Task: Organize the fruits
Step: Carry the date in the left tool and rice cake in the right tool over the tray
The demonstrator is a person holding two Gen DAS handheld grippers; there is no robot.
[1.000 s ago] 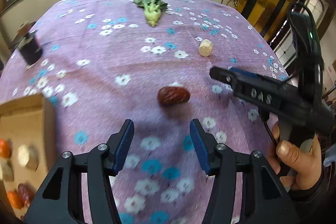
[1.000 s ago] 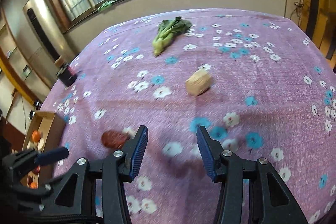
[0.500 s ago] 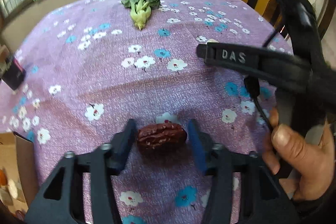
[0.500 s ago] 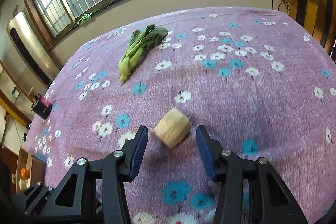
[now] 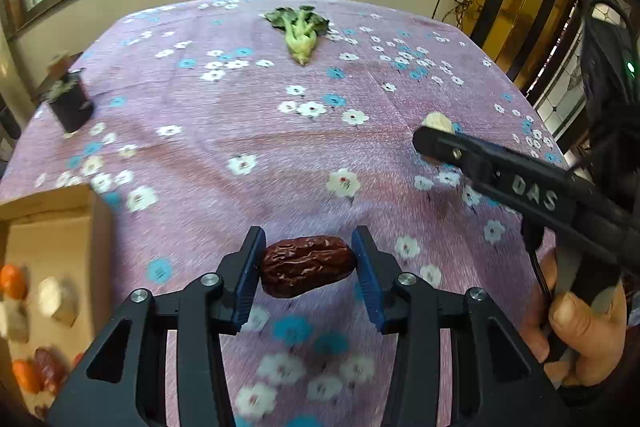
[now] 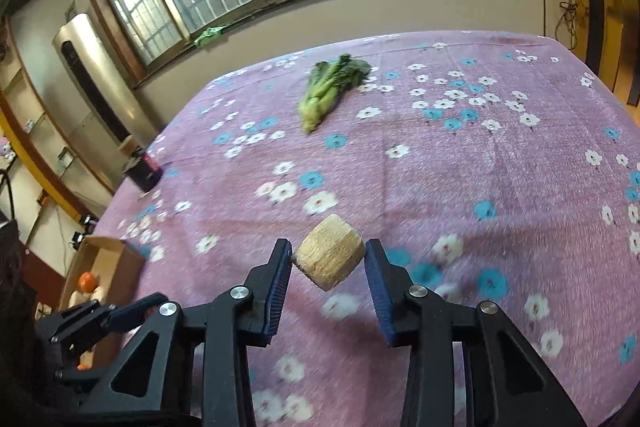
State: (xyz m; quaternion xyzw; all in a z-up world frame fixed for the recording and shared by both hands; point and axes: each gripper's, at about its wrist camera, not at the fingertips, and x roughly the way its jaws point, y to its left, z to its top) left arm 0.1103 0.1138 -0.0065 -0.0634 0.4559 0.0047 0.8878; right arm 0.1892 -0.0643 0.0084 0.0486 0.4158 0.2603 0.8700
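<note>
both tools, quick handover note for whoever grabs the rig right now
Left tool: shut on the red date, held just above the cloth.
Right tool: jaws have just been closing on the corn piece, now gripped.
Cardboard box at the left edge of the table already holds oranges, dates and pale pieces.
Done: both items picked.
Left: carry both to the box and release. The leafy green lies at the far side, untouched.

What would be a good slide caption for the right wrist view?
Right gripper closing on a pale corn piece above the floral tablecloth, leafy greens beyond.
</note>
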